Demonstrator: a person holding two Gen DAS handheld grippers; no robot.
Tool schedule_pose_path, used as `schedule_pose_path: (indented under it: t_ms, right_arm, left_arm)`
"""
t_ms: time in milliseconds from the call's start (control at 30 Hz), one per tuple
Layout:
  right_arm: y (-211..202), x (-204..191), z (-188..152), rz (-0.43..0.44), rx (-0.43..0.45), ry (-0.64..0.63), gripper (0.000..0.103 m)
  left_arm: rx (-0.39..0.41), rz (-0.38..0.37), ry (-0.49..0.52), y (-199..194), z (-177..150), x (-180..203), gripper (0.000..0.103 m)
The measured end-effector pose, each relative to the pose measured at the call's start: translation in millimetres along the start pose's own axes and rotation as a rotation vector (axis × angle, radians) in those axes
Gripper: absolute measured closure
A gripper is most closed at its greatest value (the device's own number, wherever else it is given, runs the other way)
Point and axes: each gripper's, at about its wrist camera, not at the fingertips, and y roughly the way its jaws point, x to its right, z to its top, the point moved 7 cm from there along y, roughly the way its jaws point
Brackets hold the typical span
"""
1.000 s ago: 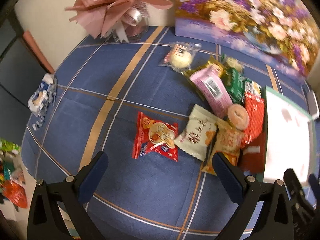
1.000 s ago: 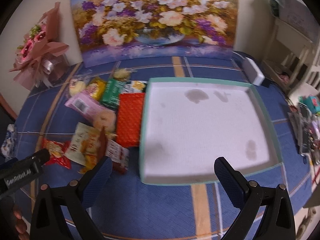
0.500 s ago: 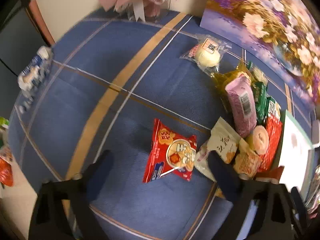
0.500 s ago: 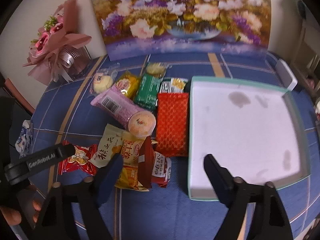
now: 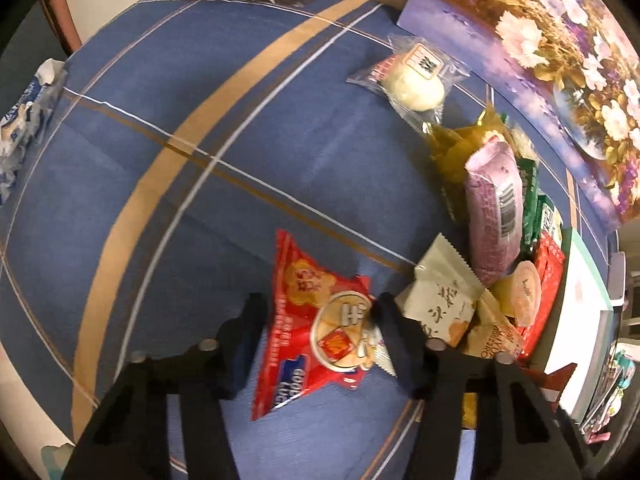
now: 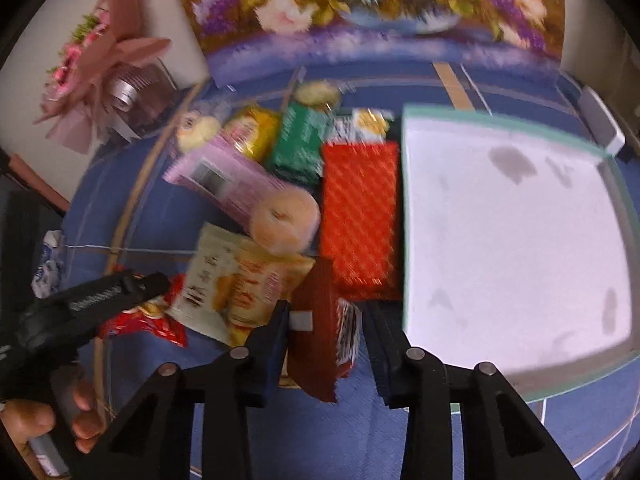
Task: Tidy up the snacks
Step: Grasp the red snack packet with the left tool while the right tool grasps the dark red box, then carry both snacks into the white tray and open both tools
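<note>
Left wrist view: left gripper (image 5: 316,320) fingers stand apart, straddling one red snack packet (image 5: 316,320) lying flat on the blue tablecloth (image 5: 200,208); contact cannot be confirmed. Right gripper (image 6: 324,336) fingers stand apart around one upright dark-red packet (image 6: 320,332), gaps visible on both sides. Beside it lies one snack pile: one pink roll (image 6: 236,184), one green packet (image 6: 302,144), one orange-red packet (image 6: 360,216). One white tray (image 6: 520,240) sits just right of the pile.
</note>
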Motion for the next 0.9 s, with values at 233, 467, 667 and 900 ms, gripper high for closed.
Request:
schedule_pose_path:
  t_ms: [233, 467, 667, 900]
  right_arm:
    - [-8, 11, 6, 0.039, 0.014, 0.052, 0.077]
    - [-40, 9, 17, 0.088, 0.085, 0.067, 0.077]
    - [-79, 19, 35, 0.092, 0.202, 0.098, 0.077]
    - [-75, 69, 48, -0.008, 0.223, 0.201, 0.077]
  left_arm:
    - [0.014, 0.018, 0.006, -2, 3, 6, 0.058]
    - [0.089, 0.002, 0.006, -33, 10, 7, 0.059]
    - [0.178, -0.026, 0.062, -67, 16, 32, 0.059]
    - [0.168, -0.086, 0.200, -69, 7, 102, 0.059]
